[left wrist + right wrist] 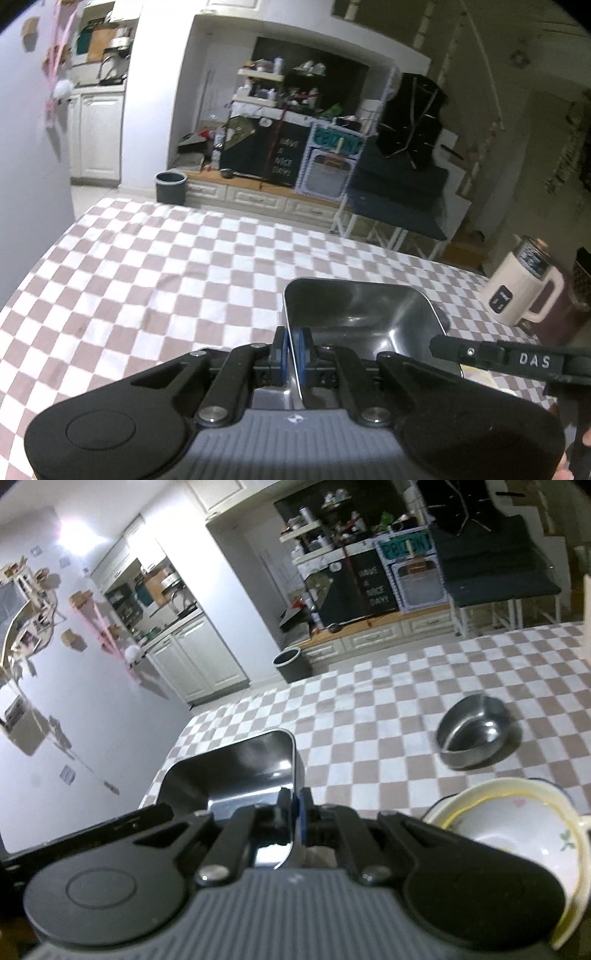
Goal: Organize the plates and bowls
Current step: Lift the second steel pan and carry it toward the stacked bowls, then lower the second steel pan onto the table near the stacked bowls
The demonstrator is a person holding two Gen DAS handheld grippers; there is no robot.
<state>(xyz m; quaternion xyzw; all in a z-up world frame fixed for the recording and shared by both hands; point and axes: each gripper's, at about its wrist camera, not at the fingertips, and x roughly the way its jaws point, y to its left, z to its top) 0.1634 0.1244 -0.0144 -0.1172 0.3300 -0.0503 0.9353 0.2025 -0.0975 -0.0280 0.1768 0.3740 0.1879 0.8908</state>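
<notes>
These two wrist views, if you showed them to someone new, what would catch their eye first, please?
First, the square steel tray, pinched at opposite rims by the left gripper and the right gripper, above the checkered tablecloth. Next, in the right wrist view, a round steel bowl sits alone further out on the cloth, and cream floral bowls lie nested at the near right.
</notes>
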